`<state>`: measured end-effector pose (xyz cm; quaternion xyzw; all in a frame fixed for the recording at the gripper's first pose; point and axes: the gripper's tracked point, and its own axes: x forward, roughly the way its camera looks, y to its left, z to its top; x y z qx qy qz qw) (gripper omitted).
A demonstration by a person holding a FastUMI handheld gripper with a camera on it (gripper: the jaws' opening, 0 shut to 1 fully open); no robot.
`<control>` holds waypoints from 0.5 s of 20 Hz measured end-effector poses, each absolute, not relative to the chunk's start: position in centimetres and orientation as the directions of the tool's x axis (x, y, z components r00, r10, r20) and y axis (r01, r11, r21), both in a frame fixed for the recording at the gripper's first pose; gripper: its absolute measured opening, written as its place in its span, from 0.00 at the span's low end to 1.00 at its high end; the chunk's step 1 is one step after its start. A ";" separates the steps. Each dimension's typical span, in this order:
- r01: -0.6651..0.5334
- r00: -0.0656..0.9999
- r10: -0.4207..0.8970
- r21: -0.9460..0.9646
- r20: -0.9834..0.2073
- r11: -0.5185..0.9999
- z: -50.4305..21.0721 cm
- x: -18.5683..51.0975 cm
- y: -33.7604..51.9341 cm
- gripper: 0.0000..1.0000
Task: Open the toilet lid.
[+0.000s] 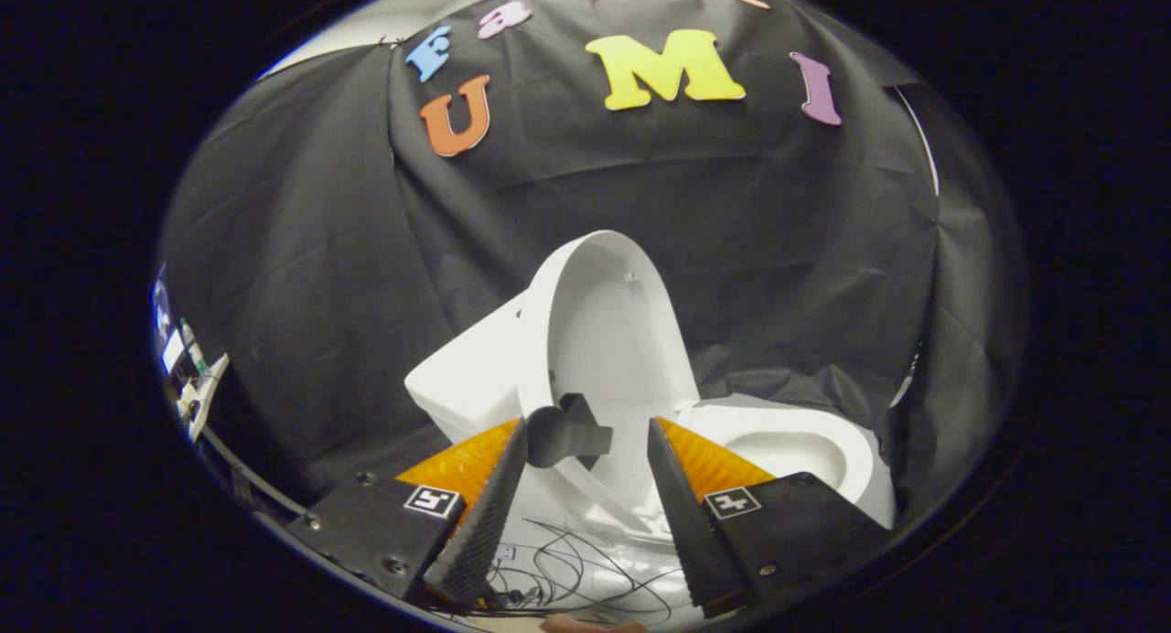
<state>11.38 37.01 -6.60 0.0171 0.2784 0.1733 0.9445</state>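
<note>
A white toilet (476, 377) stands ahead of me against the black cloth wall. Its lid (608, 331) is raised, nearly upright, with its inner face turned toward the bowl. A dark handle piece (567, 432) is fixed low on the lid's rim. The seat and bowl (796, 445) lie exposed to the right of the lid. My gripper (587, 432) is open, its two fingers standing either side of the lid's lower part and the dark handle, with a gap to each; neither finger presses on anything.
Thin black cables (585, 573) lie tangled on the white surface below the fingers. A small stand with white parts (194, 391) sits far left by the cloth. Black cloth drapes around the toilet's base on the right.
</note>
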 end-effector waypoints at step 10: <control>-0.232 0.896 0.237 0.059 -0.377 0.971 -1.1 8.5 24.6 0.86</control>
